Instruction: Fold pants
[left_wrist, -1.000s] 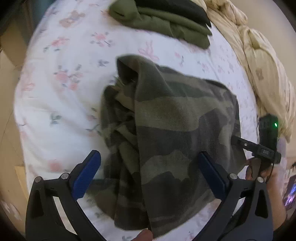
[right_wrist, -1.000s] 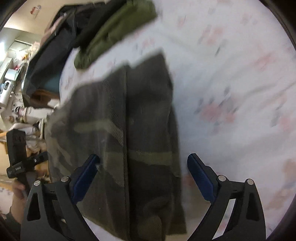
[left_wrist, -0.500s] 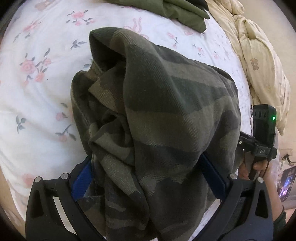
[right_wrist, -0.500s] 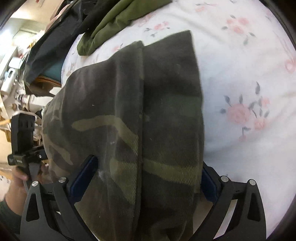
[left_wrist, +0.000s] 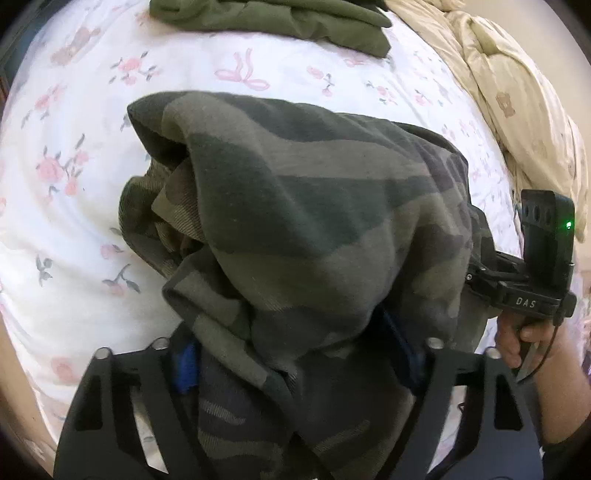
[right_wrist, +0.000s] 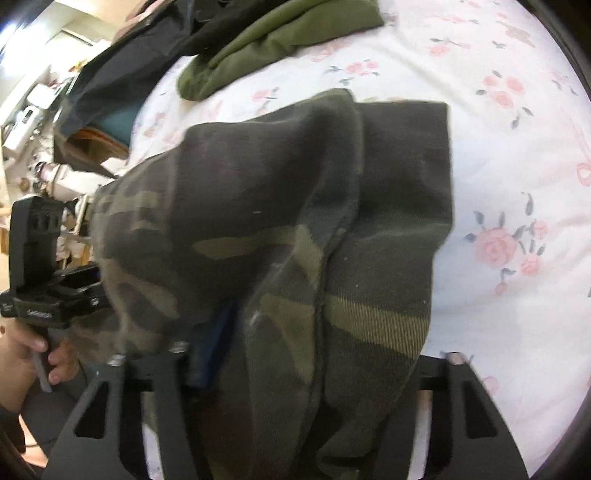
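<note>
The left gripper (left_wrist: 295, 354) is reaching low over the floral bedsheet (left_wrist: 74, 206), its fingers pinching in on a thick bunch of the camouflage pants (left_wrist: 314, 229), which are draping between and over both jaws and hiding most of the blue pads (left_wrist: 184, 365). The right gripper (right_wrist: 306, 354) is doing the same from the other side, its jaws clenching on the same pants (right_wrist: 295, 229), the cloth spilling over the fingers so that only a sliver of one blue pad (right_wrist: 218, 332) is showing. Just beyond the right jaw in the left wrist view, the person's right hand (left_wrist: 517, 343) is wrapping around the handle of its gripper; in the right wrist view the left hand (right_wrist: 26, 354) is sitting beside the left jaw. Compared with half a second ago, both pairs of jaws are standing narrower, and the pants are bunching higher between them. Far ahead of the jaws, an olive green garment (left_wrist: 280, 18) is lying on the sheet, and a beige quilt (left_wrist: 517, 103) is lying ahead to the right.
</note>
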